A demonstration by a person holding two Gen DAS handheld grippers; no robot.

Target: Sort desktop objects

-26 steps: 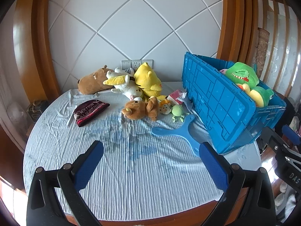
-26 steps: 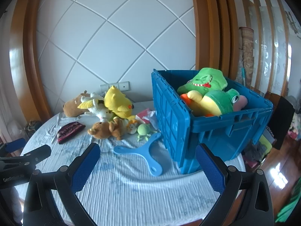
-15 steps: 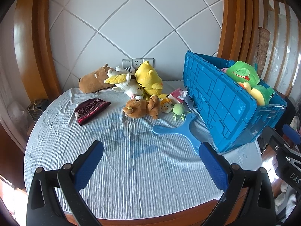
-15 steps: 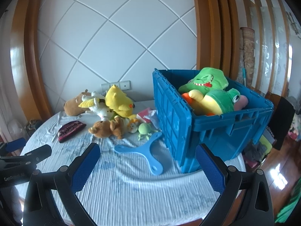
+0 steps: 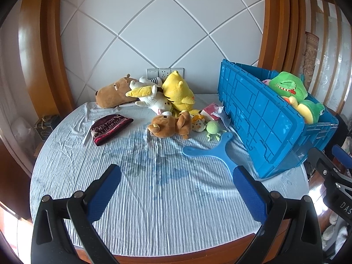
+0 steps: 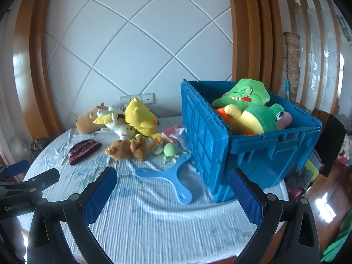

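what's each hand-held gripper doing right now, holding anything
left hand-held gripper: open, nothing between its pads, above the tablecloth.
right hand-held gripper: open, holding nothing, facing the blue crate.

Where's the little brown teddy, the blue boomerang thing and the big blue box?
little brown teddy (image 5: 168, 126), left wrist view, on its body.
blue boomerang (image 6: 170, 176), right wrist view, on its middle.
big blue box (image 6: 206, 140), right wrist view, on its side wall.

White quilted wall (image 5: 158, 33), wall sockets (image 5: 165, 73).
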